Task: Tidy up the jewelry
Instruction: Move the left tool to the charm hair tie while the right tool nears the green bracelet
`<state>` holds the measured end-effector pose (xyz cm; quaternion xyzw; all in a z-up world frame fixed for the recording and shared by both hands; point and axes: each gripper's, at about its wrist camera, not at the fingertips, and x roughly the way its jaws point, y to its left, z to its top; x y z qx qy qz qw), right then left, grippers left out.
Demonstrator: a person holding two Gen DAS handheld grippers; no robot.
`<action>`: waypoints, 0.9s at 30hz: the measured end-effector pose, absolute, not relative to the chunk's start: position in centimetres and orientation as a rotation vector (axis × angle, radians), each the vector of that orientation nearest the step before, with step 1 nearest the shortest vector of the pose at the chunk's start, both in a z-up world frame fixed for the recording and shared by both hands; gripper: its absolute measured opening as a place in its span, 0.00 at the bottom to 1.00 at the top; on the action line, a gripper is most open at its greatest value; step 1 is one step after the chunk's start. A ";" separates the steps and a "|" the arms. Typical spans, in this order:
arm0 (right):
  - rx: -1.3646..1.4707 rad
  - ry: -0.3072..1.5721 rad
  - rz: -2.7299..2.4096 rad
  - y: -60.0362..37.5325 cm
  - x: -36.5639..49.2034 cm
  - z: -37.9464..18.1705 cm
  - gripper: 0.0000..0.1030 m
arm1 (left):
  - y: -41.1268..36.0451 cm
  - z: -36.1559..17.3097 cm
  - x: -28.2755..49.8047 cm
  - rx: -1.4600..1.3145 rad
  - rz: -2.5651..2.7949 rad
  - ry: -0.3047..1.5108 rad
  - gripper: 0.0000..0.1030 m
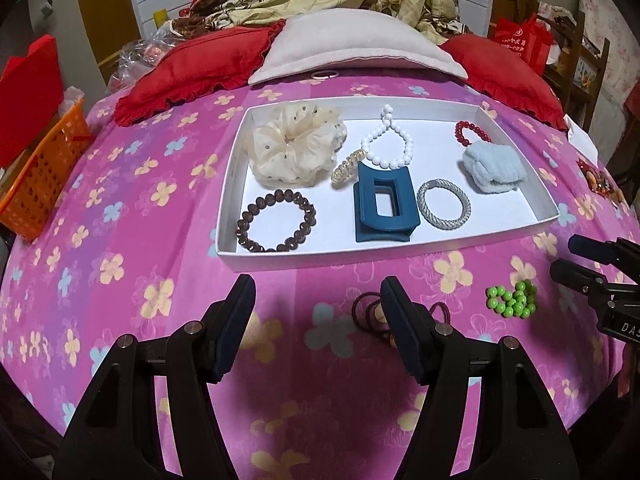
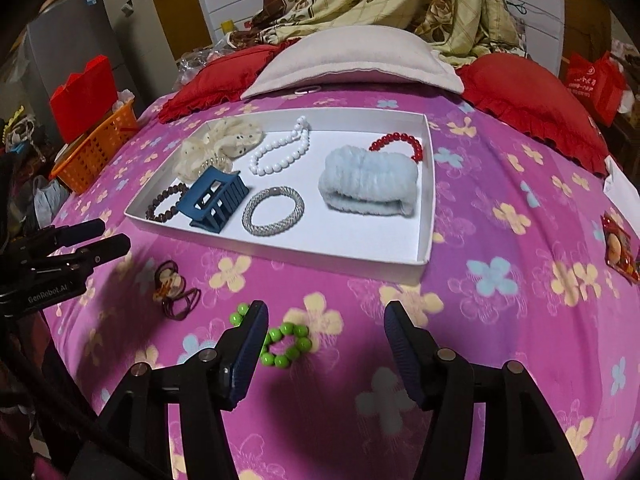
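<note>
We see both views lit evenly from above by warm indoor light, so the pink bedspread [image 1: 120, 208] and the white tray [image 1: 516, 184] read bright without glare. Soft dark shadows pool on the cloth just beneath each gripper's fingers. The fisheye bulges the bed and blackens the corners, and the cloth pattern nearest the lens looks soft and smeared.

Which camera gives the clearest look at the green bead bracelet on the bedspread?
The right wrist view: the green bead bracelet lies close and large, just ahead of the right tongs, only its left end hidden behind one finger. In the left wrist view it is whole but small, off toward the right edge.
</note>
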<state>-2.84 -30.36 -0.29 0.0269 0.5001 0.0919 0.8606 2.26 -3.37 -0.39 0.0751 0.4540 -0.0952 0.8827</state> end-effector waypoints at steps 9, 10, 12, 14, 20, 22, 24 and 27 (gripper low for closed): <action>0.031 1.082 0.202 -30.2 -4.0 -1.3 0.56 | -2.5 -0.9 1.1 0.087 -0.267 0.989 0.63; 0.026 1.085 0.204 -30.2 -4.0 -1.4 0.56 | -2.5 -1.0 0.9 0.082 -0.280 0.998 0.63; 0.009 1.086 0.211 -29.9 -4.1 -1.7 0.56 | -2.6 -1.3 0.5 0.076 -0.302 1.014 0.63; -0.003 1.083 0.221 -29.6 -4.3 -1.8 0.56 | -2.7 -1.9 0.2 0.069 -0.326 1.039 0.63; -0.022 1.086 0.255 -28.5 -4.4 -2.2 0.56 | -2.5 -3.5 0.4 0.002 -0.337 1.098 0.63; -0.029 1.085 0.257 -28.3 -4.4 -2.3 0.56 | -2.6 -3.7 0.6 -0.014 -0.343 1.105 0.63; -0.029 1.088 0.260 -28.2 -4.3 -2.5 0.56 | -3.3 -3.7 0.7 0.021 -0.357 1.095 0.63; -0.023 1.090 0.263 -28.3 -4.2 -2.5 0.56 | -4.7 -3.7 1.0 0.080 -0.384 1.084 0.63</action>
